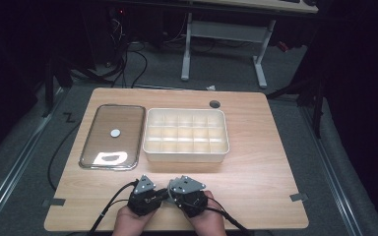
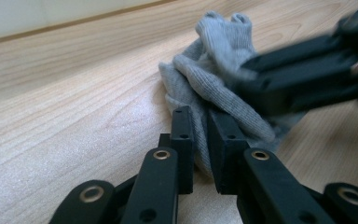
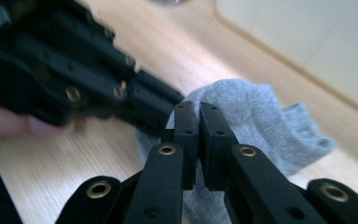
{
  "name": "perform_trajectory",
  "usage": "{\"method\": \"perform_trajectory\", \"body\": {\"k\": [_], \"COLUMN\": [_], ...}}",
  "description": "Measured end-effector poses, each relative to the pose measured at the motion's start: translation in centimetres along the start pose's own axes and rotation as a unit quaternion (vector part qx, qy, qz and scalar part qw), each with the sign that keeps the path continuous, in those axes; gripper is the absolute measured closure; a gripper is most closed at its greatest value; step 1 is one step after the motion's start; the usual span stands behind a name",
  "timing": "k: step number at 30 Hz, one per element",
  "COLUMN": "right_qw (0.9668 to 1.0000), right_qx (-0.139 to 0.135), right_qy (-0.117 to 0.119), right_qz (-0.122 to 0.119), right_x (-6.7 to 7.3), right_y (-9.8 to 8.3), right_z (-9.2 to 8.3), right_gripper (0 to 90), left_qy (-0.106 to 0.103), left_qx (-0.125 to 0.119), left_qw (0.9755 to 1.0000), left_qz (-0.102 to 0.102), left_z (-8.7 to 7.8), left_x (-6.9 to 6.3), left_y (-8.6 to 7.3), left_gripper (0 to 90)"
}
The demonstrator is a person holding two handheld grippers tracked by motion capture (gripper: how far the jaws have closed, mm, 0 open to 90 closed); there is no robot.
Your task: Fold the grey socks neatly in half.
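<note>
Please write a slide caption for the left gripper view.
Both black grippers pinch a crumpled grey knitted sock on the wooden table.

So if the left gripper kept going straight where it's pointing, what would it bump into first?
The left gripper is already shut on the grey sock. Straight past it, the other gripper's black jaws cross very close ahead, so it would probably hit those first.

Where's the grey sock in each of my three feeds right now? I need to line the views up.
High view: grey sock barely peeks out between the left gripper and right gripper, near the table's front edge.
Left gripper view: centre right, pinched between its own jaws, the right gripper clamping it from the right.
Right gripper view: centre, pinched between its own jaws.
Shared landmark: the white divided box.
</note>
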State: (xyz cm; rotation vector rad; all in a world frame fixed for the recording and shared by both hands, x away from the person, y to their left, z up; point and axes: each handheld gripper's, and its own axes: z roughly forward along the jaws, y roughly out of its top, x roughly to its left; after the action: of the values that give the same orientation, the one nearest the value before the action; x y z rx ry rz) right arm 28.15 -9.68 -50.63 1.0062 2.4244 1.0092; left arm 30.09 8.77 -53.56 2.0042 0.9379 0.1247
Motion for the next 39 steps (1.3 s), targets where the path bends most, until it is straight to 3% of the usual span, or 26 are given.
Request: {"method": "perform_trajectory", "body": {"k": [3,5,7,9,12,16,19,23,29,31,33,34,36,39], "right_qw": [0.9999,0.9999,0.9999,0.9998,0.9998,0.9997,0.9999,0.9998,0.9994,0.9993,0.9993,0.9994,0.9994,0.9993], "right_qx": [0.006,0.002,0.003,-0.001,-0.003,-0.005,0.000,-0.013,-0.013,-0.015,-0.017,-0.018,-0.018,-0.018], "right_qy": [0.006,0.011,0.013,0.016,0.017,0.019,0.012,0.012,0.028,0.028,0.027,0.023,0.025,0.028], "right_qz": [0.005,0.011,0.010,0.014,0.013,0.013,0.009,0.004,0.015,0.018,0.019,0.018,0.017,0.015], "right_x": [-0.2,-0.4,-0.5,-0.5,-0.5,-0.8,-0.7,-0.6,-0.8,-0.8,-0.7,-0.5,-0.5,-0.2], "right_y": [-0.4,-0.7,-0.8,-1.0,-1.0,-0.8,-0.2,0.2,-1.8,-1.8,-1.9,-1.9,-1.9,-1.8], "right_z": [0.4,0.6,0.6,0.6,0.7,0.9,1.0,0.4,0.6,0.6,0.7,0.8,0.8,0.9], "right_gripper": [86.9,86.9,86.9,86.8,86.6,86.6,86.7,86.7,87.0,87.0,87.0,87.0,87.0,86.9], "left_qy": [-0.004,-0.022,-0.016,0.008,0.019,0.017,0.014,0.011,0.010,0.016,0.034,0.038,0.036,0.036], "left_qx": [0.004,-0.007,-0.013,-0.006,0.026,0.025,0.025,0.023,0.024,0.023,0.006,-0.018,-0.029,-0.047], "left_qw": [1.0000,0.9997,0.9997,0.9998,0.9989,0.9982,0.9981,0.9980,0.9977,0.9976,0.9978,0.9983,0.9982,0.9971], "left_qz": [-0.001,0.004,0.010,0.016,0.035,0.051,0.054,0.057,0.063,0.064,0.057,0.041,0.038,0.048], "left_z": [-0.1,-1.3,-1.9,-2.3,-1.0,-0.3,-0.1,0.1,0.1,0.0,-0.5,-1.3,-1.6,-2.2], "left_x": [0.1,0.4,0.5,0.9,0.6,-0.4,-0.7,-0.9,-1.0,-0.9,-0.4,0.2,0.4,0.0], "left_y": [0.0,0.1,0.1,0.0,-0.3,-0.2,-0.1,-0.1,-0.1,0.0,0.2,0.7,0.9,1.4], "left_gripper": [77.1,72.1,75.3,80.6,88.0,89.5,89.8,89.8,89.5,83.5,79.7,79.1,80.1,86.3]}}
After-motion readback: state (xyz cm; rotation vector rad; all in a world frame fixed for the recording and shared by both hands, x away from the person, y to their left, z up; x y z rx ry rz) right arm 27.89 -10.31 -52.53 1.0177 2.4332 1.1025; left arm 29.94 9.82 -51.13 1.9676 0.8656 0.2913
